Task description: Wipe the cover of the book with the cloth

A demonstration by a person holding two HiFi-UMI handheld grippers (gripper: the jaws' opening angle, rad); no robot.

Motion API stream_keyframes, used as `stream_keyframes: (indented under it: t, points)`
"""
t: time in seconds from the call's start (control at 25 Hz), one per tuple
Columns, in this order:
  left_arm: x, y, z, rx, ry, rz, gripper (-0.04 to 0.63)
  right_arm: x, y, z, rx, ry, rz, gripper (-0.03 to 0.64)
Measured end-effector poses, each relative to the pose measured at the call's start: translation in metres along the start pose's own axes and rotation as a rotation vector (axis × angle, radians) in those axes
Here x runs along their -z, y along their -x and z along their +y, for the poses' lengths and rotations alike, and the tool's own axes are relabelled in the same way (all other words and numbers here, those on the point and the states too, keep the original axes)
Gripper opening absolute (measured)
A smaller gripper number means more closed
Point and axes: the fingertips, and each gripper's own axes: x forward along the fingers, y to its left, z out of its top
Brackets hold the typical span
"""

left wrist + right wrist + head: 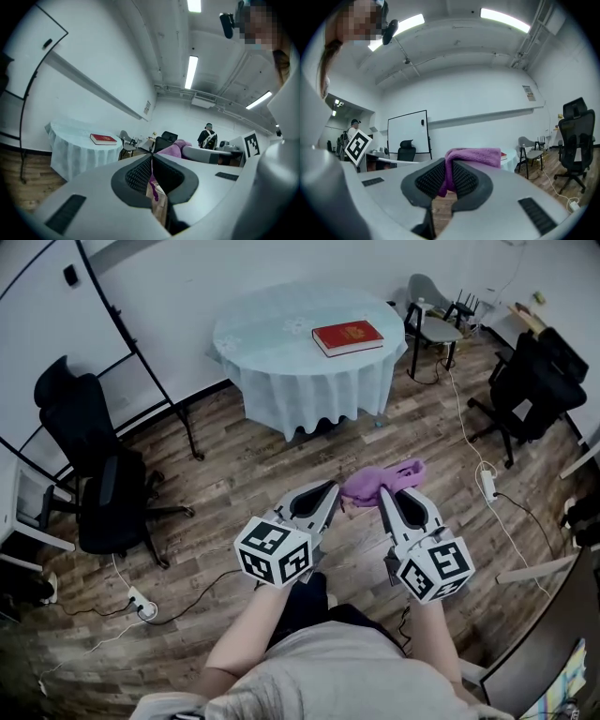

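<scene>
Head view is showing a person standing on a bare wooden plank floor (234, 465), holding the left gripper (326, 493) and the right gripper (398, 495) side by side at waist height. A soft purple cloth (375, 482) is bridging the two tips.

Right gripper view is showing those jaws pressing together on a fold of the cloth, with the rest bunching over the top of the pads. Left gripper view is showing its jaws meeting at the tips, nipping a thin purple edge of the same cloth that is hanging down between the pads.

A red hardcover book (348, 337) is lying flat on a round table draped in a pale blue tablecloth (272, 334), well apart from both grippers. It is sitting on the right part of the tabletop, close to the rim but wholly on it, with its cover facing up and nothing resting on it.

Open floor is stretching between the person and the table's hanging hem. A black office chair (98, 474) is standing off to the left and another black office chair (534, 381) to the right, both clear of the straight line ahead. A grey chair (431, 320) is sitting just beyond the table's right edge. White cables (469, 437) are trailing over the floor on the right, near the path's edge.
</scene>
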Motion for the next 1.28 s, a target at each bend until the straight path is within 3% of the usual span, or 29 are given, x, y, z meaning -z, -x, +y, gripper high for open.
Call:
stream_keyframes:
  t: [0.4, 1.28]
  points:
    - [-0.007, -0.048, 0.036, -0.005, 0.005, 0.003, 0.026, 0.019, -0.043, -0.039, 0.017, -0.013, 0.065, 0.052]
    - [-0.086, -0.218, 0.218, 0.098, -0.003, 0.083, 0.026, -0.015, -0.279, -0.158, 0.093, -0.011, 0.071, 0.052]
